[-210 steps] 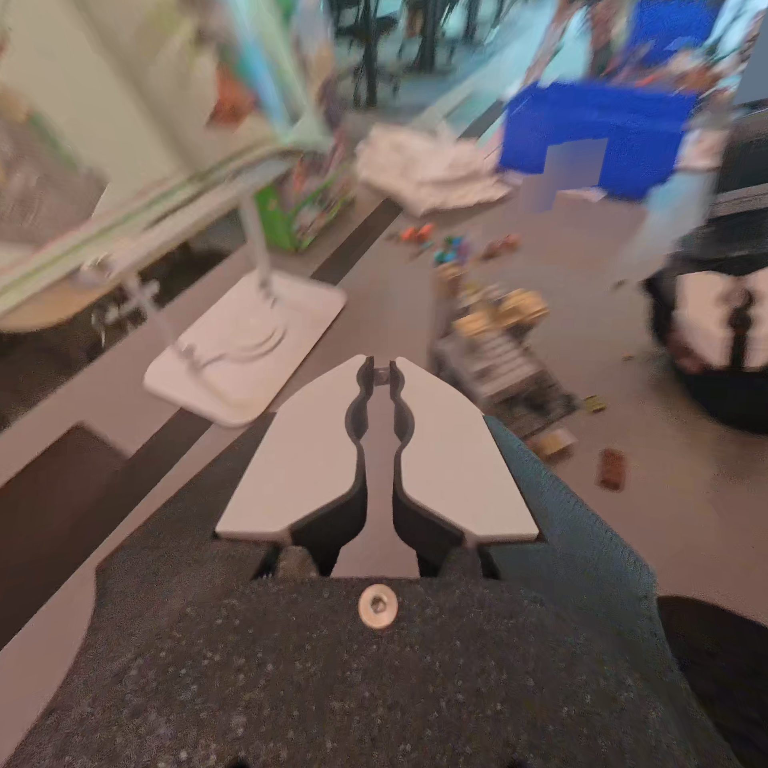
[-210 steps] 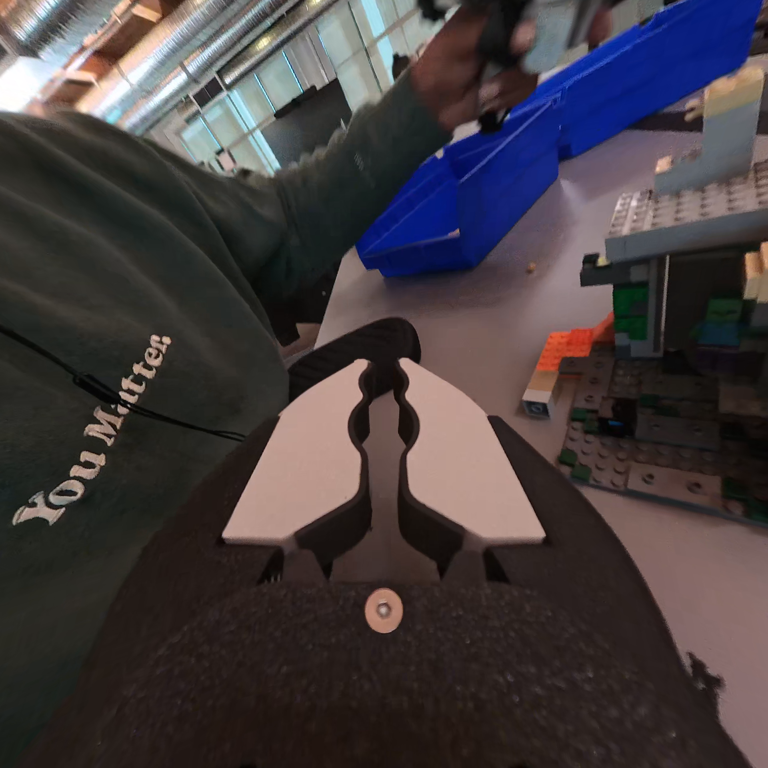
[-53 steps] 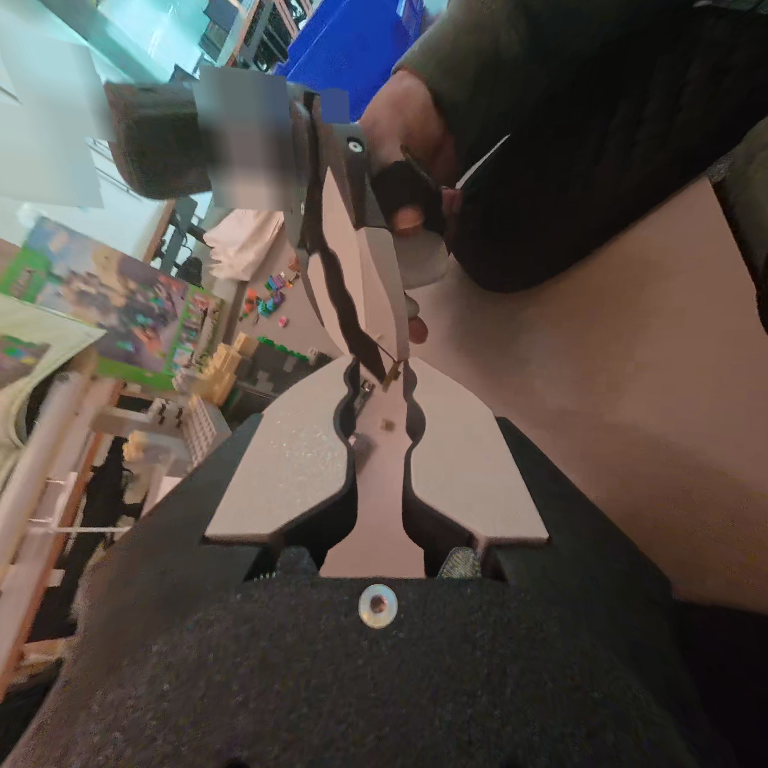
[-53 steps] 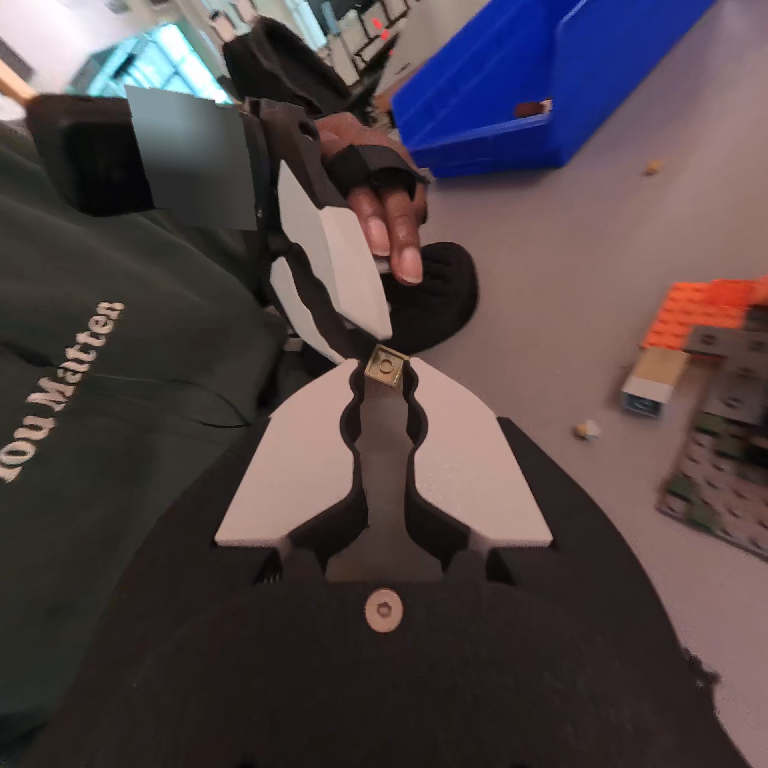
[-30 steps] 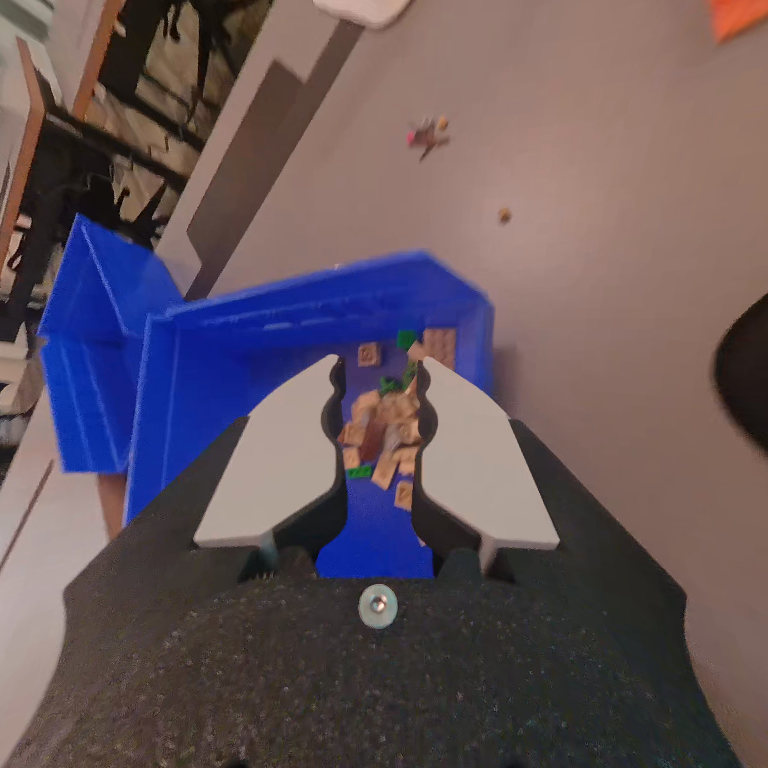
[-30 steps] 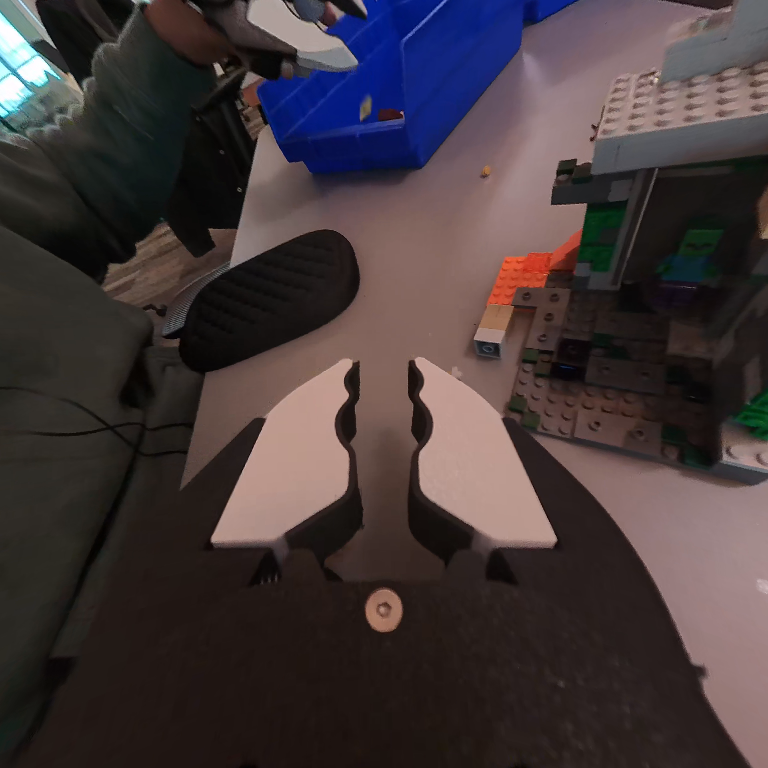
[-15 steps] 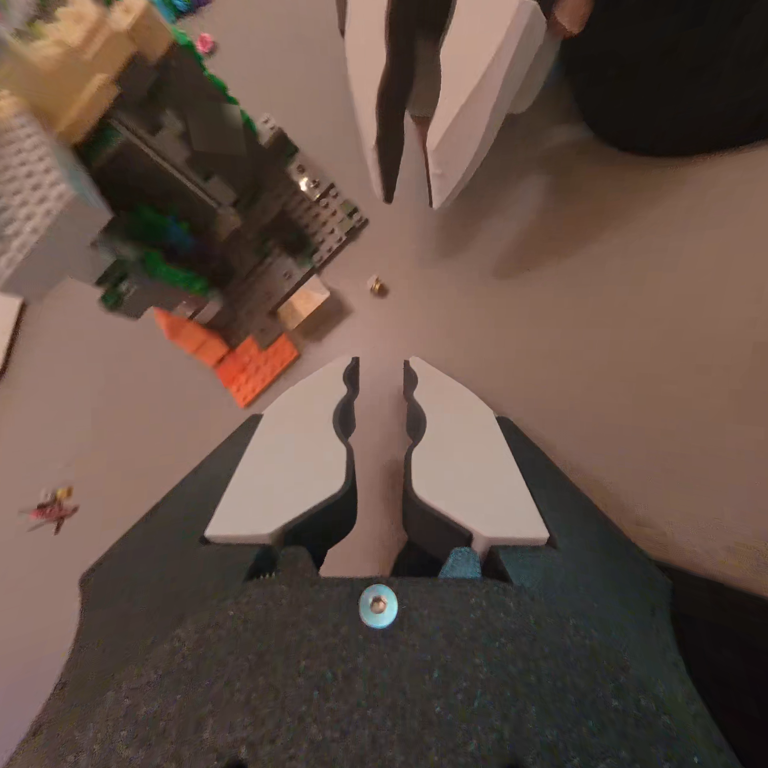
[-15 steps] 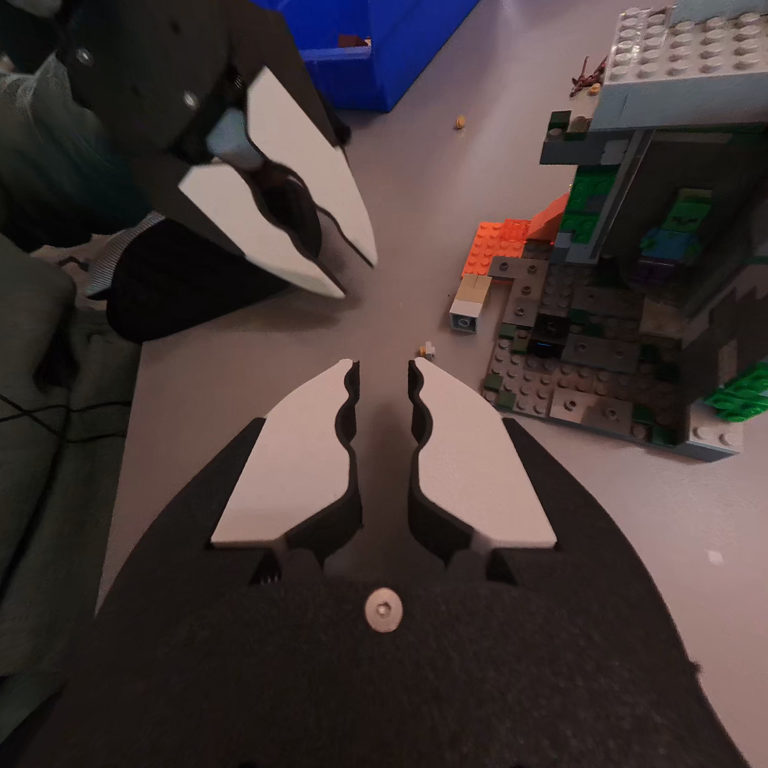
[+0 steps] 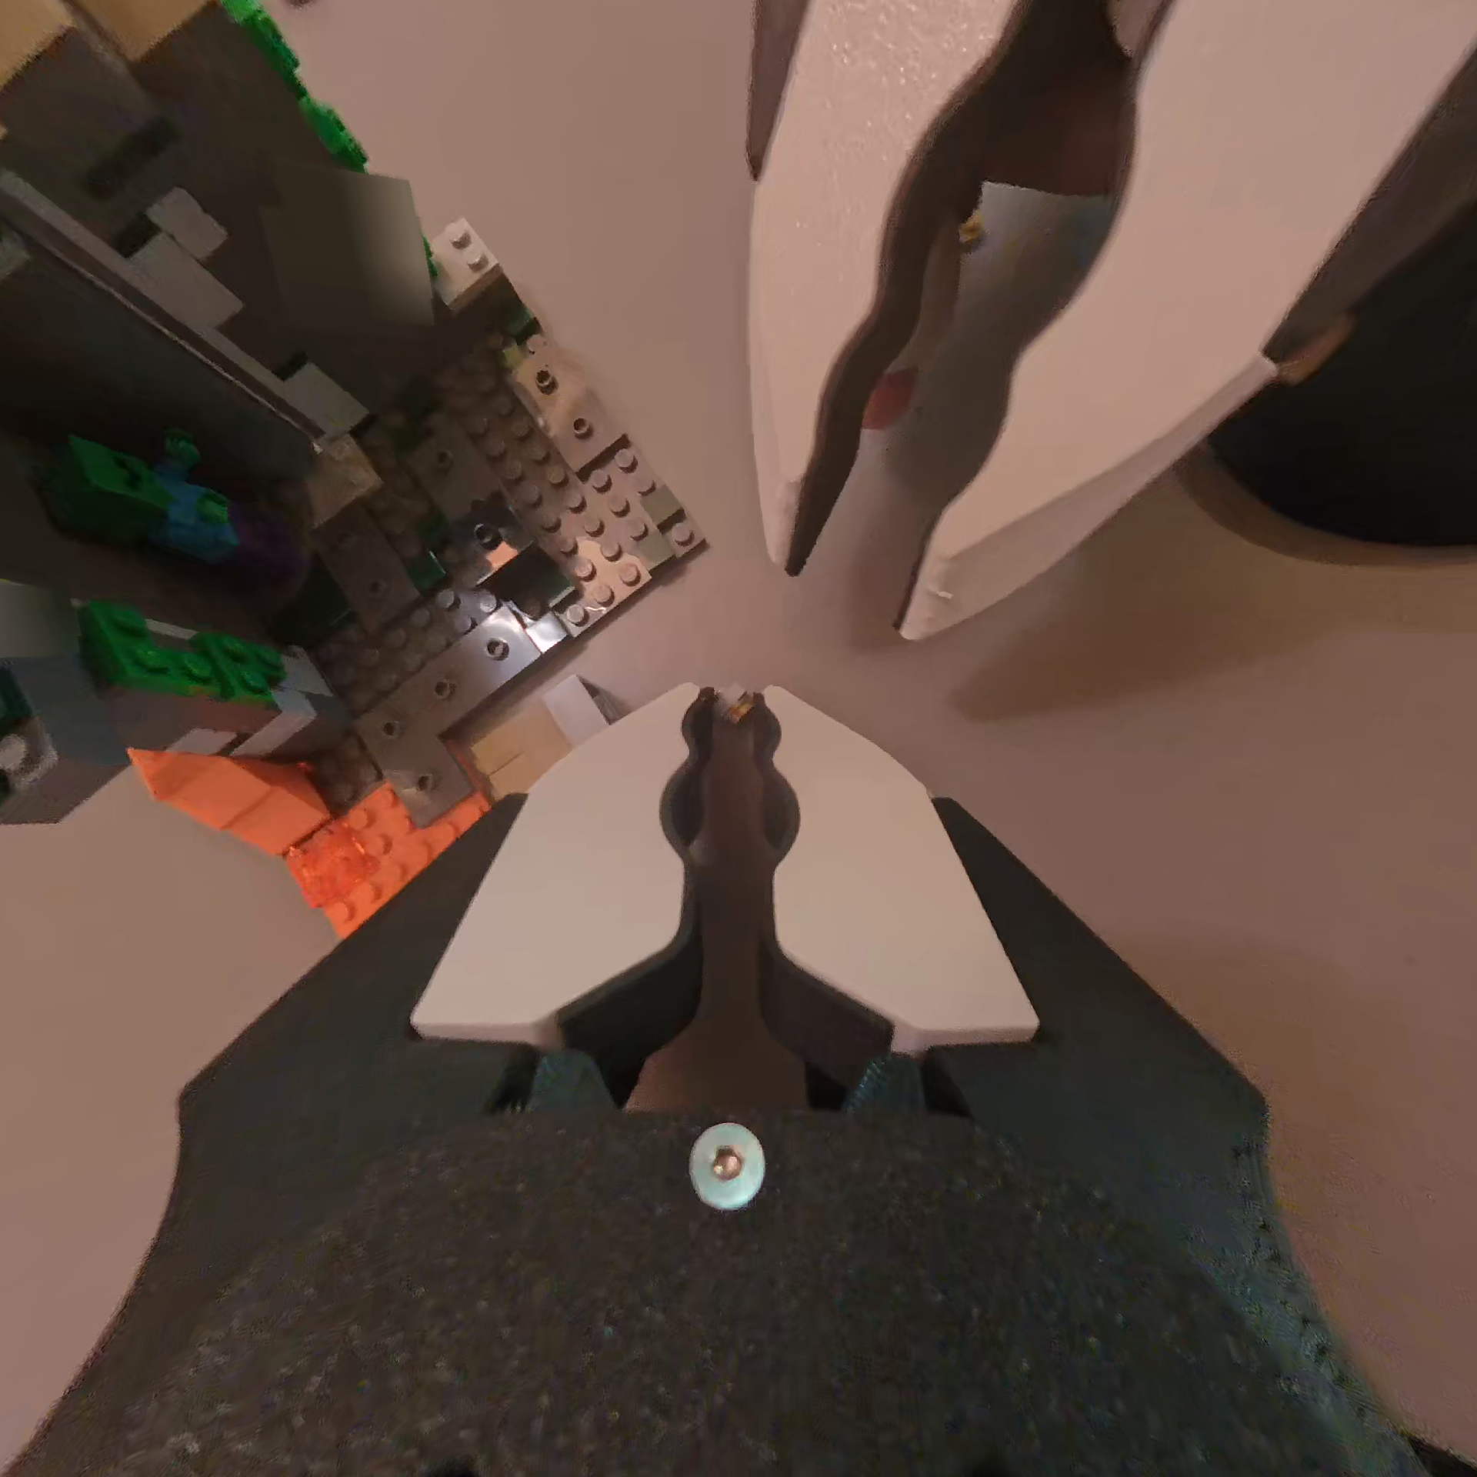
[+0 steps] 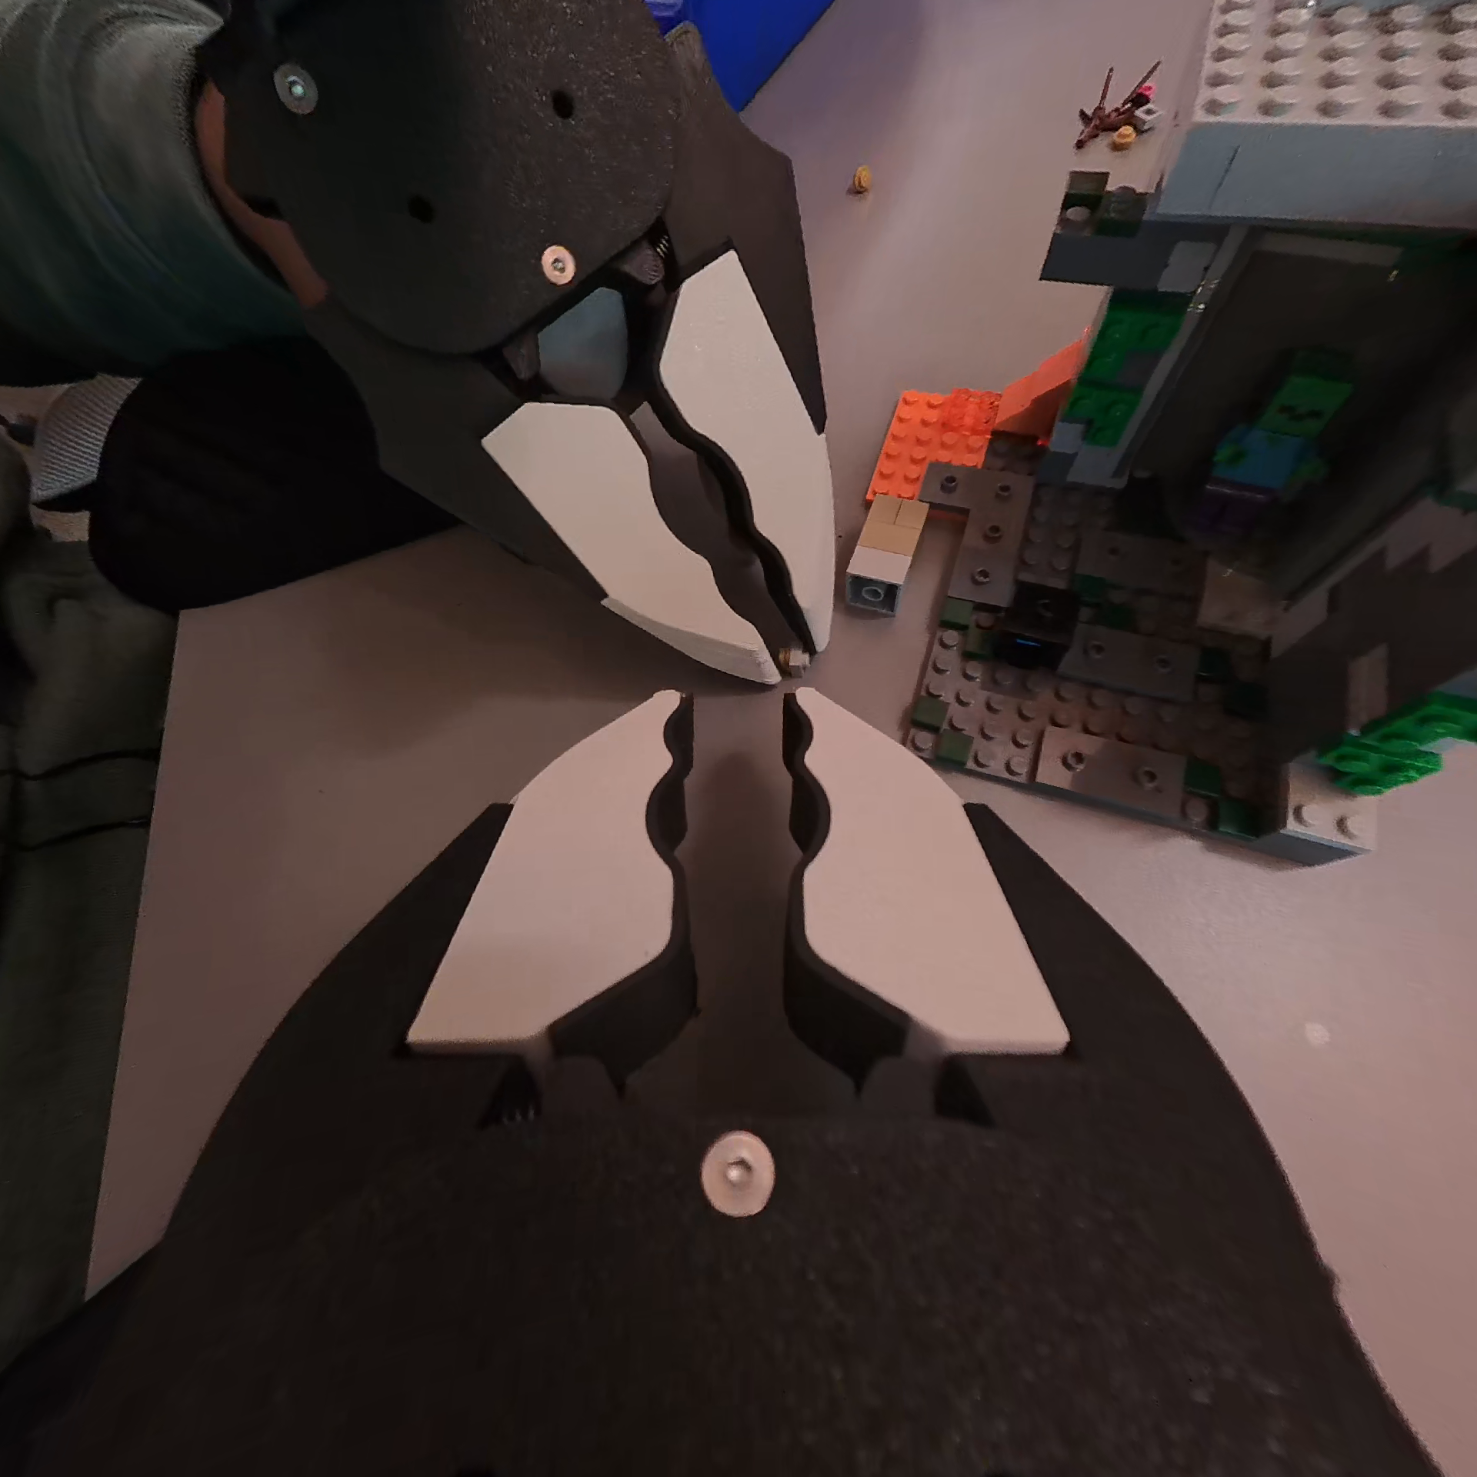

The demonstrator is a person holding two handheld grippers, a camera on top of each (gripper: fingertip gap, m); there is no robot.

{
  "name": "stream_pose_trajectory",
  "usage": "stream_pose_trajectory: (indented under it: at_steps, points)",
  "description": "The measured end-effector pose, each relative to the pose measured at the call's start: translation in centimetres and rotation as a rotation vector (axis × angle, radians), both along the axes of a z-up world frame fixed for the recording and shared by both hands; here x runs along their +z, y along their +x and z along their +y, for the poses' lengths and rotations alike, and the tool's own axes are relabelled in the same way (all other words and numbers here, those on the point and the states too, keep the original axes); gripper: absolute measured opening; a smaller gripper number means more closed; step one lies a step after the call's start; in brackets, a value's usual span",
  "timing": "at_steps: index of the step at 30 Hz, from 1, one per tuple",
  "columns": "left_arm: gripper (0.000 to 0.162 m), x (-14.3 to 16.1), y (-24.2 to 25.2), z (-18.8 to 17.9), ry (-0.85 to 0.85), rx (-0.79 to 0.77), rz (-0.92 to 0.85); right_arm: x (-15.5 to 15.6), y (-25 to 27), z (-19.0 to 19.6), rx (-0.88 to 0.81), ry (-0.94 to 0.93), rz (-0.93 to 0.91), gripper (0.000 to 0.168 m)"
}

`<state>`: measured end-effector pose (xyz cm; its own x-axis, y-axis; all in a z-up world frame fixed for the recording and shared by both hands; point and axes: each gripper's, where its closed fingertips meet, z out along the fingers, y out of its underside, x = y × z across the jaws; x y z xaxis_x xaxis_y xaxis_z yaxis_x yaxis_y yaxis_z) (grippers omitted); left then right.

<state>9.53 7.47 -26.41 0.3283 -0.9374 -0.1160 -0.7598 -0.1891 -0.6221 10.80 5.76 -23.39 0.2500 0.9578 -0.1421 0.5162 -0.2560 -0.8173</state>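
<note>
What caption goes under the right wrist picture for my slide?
Left tool pinching a tiny tan stud at the table, right tool open just below, beside a brick building.

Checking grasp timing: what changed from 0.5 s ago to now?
The left tongs came down and closed on the small tan piece that lay loose on the table. The right tongs stayed open and empty close by. The brick model has not moved.

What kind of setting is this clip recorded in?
Likely an indoor work table set up for toy-brick building: a grey tabletop, a partly built brick model, and the corner of a blue bin. The left claw pinches a tiny tan piece.
</note>
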Motion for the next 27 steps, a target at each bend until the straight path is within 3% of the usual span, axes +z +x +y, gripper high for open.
stream_pose_trajectory:
  at_steps: [4, 8, 14, 27]
  points:
    - [0.009, 1.8, 0.7, -1.6, 0.157, -0.154, -0.063, 0.4, 0.0, -0.1, 0.006, -0.024, 0.031, 0.021]
    - [0.009, 4.9, 1.0, -3.3, 0.455, -0.285, -0.124, 1.6, -0.4, -1.6, 0.087, -0.118, 0.114, 0.021]
    - [0.008, 6.9, -0.1, -4.3, 0.813, -0.363, -0.011, 3.8, -1.5, -3.9, 0.194, -0.265, 0.25, 0.021]
    - [0.008, 7.0, -0.1, -4.3, 0.961, -0.392, 0.098, 4.0, -2.5, -3.3, 0.146, -0.296, 0.284, 0.01]
